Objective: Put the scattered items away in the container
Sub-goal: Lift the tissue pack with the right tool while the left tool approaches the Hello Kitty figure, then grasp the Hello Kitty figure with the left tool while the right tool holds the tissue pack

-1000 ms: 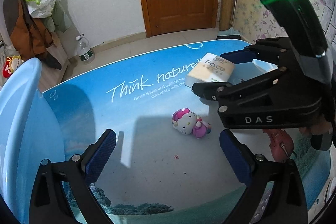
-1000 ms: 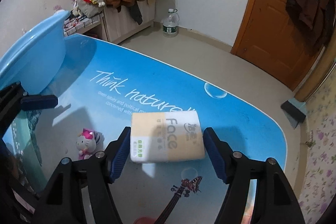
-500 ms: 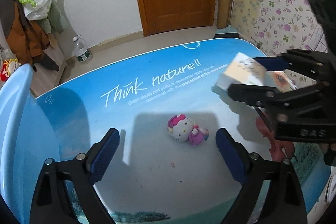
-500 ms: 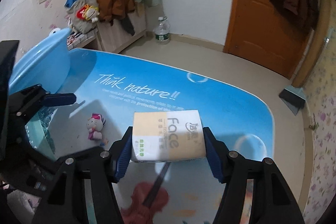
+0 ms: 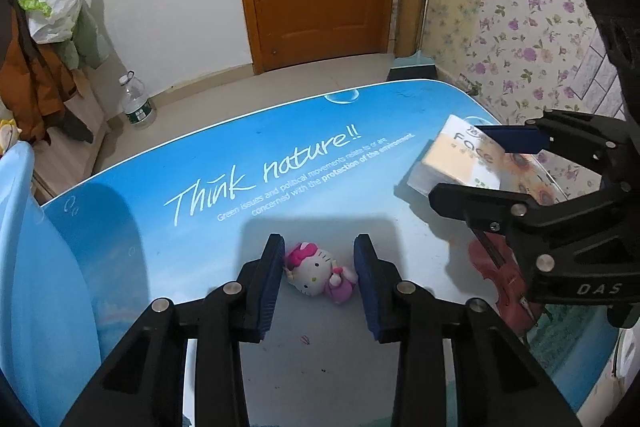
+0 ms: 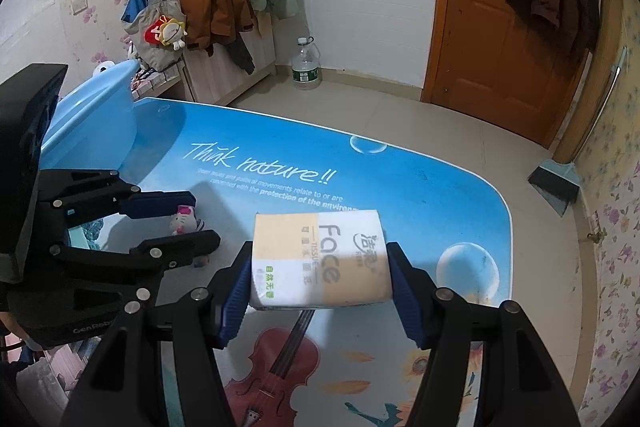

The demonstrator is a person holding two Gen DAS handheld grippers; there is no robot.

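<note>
While the right gripper [image 6: 318, 291] clamps a tissue pack [image 6: 320, 259] (lifted above the blue table [image 5: 248, 163]), the left gripper [image 5: 319, 277] brackets a cat toy [image 5: 318, 273] lying there; actual contact unclear. Blue basin [image 6: 92, 119] sits at far left.

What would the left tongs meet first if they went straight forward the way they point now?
Probably the Hello Kitty toy: it lies on the table between the pads of the left tongs, just ahead of them. Depth is hard to judge here.
</note>
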